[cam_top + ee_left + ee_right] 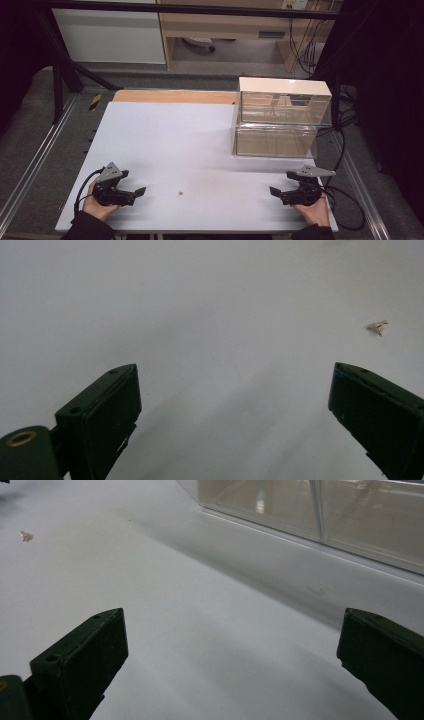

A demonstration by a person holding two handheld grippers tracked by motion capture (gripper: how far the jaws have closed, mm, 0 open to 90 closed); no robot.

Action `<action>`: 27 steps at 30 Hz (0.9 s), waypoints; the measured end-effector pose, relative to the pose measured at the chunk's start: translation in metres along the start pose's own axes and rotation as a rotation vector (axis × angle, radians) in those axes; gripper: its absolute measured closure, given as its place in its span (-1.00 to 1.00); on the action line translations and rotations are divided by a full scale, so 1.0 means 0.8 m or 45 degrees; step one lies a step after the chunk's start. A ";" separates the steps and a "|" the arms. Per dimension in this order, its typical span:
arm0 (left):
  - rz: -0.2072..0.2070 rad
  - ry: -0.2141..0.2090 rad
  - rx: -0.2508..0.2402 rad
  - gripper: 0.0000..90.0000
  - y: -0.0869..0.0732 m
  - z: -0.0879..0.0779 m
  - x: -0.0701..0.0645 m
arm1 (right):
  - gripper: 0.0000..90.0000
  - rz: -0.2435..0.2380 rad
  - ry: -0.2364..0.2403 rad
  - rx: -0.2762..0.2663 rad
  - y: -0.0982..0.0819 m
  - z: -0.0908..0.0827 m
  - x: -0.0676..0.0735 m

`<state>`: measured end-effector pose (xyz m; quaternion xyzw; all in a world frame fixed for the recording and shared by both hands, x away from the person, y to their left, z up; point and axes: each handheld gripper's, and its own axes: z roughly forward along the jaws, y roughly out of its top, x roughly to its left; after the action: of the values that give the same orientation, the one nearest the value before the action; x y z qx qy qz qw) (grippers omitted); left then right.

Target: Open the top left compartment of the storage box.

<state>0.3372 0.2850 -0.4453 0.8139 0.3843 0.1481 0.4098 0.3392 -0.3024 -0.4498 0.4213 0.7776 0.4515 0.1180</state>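
Right then, I held both grippers spread and empty; the tiny tan crumb (180,192) lay between them, nearer my left gripper (134,194) than my right gripper (278,193).

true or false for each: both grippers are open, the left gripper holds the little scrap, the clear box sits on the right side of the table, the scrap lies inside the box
Both grippers are open: true. The left gripper and the right gripper both have their jaws wide apart with nothing between them.
The left gripper holds the little scrap: false. The scrap lies loose on the table, between the two grippers.
The clear box sits on the right side of the table: true. The clear box stands at the far right.
The scrap lies inside the box: false. It lies on the bare table, well apart from the box.
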 end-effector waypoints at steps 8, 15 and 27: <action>-0.003 -0.004 0.000 -0.84 -0.001 -0.001 -0.001 | -0.98 0.006 0.000 0.001 0.000 -0.001 0.001; -0.011 -0.006 -0.005 -0.83 -0.001 -0.003 0.000 | -0.98 0.000 0.002 -0.016 0.004 -0.003 0.006; -0.019 -0.002 0.009 -0.83 -0.001 -0.002 0.001 | -0.82 -0.058 0.009 -0.038 0.015 -0.007 0.014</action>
<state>0.3362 0.2866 -0.4453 0.8127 0.3905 0.1429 0.4082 0.3356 -0.2947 -0.4348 0.3999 0.7806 0.4619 0.1318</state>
